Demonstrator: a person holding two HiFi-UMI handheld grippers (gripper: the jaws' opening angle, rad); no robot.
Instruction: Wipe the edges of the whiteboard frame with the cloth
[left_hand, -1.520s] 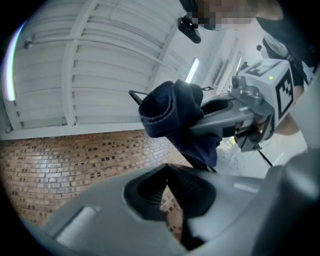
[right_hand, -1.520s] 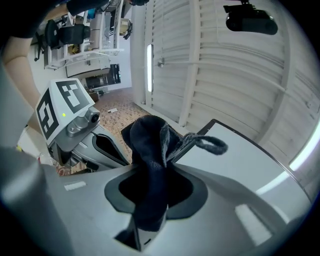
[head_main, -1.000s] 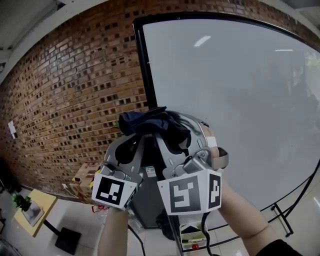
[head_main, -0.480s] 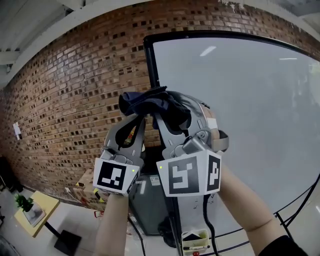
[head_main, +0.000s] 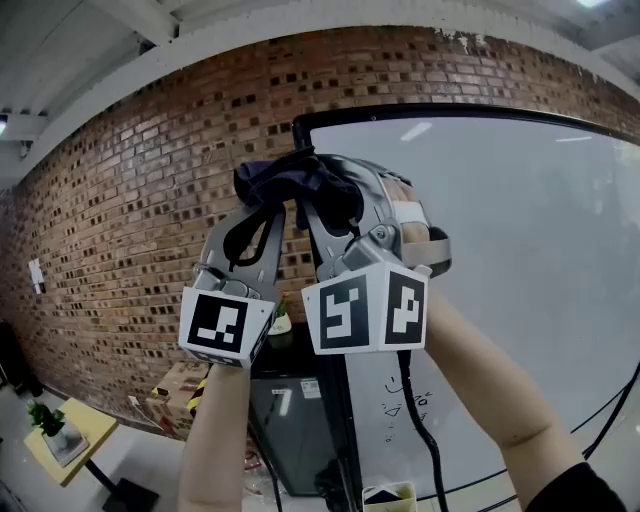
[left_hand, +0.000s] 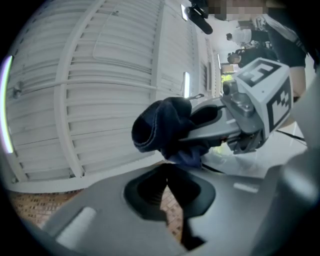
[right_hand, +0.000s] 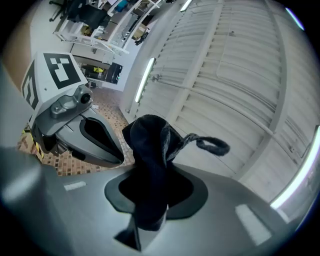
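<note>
In the head view both grippers are raised at the top left corner of the whiteboard's black frame (head_main: 300, 128). The right gripper (head_main: 325, 195) is shut on a dark navy cloth (head_main: 298, 183), bunched at its tips and covering the frame just below the corner. In the right gripper view the cloth (right_hand: 150, 150) rises from the closed jaws, a loop of cord sticking out. The left gripper (head_main: 252, 215) sits close on the left. Its jaws are shut and empty (left_hand: 167, 192), with its tips next to the cloth (left_hand: 162, 127).
A brick wall (head_main: 120, 200) runs left of the whiteboard panel (head_main: 520, 220). Below stand a dark cabinet (head_main: 295, 420), cardboard boxes (head_main: 180, 385) and a small yellow table (head_main: 60, 430). White ceiling panels (right_hand: 240, 60) fill both gripper views.
Both grippers have climbed the frame's left edge with the cloth, from mid-height to the top left corner. The head view has tilted upward.
</note>
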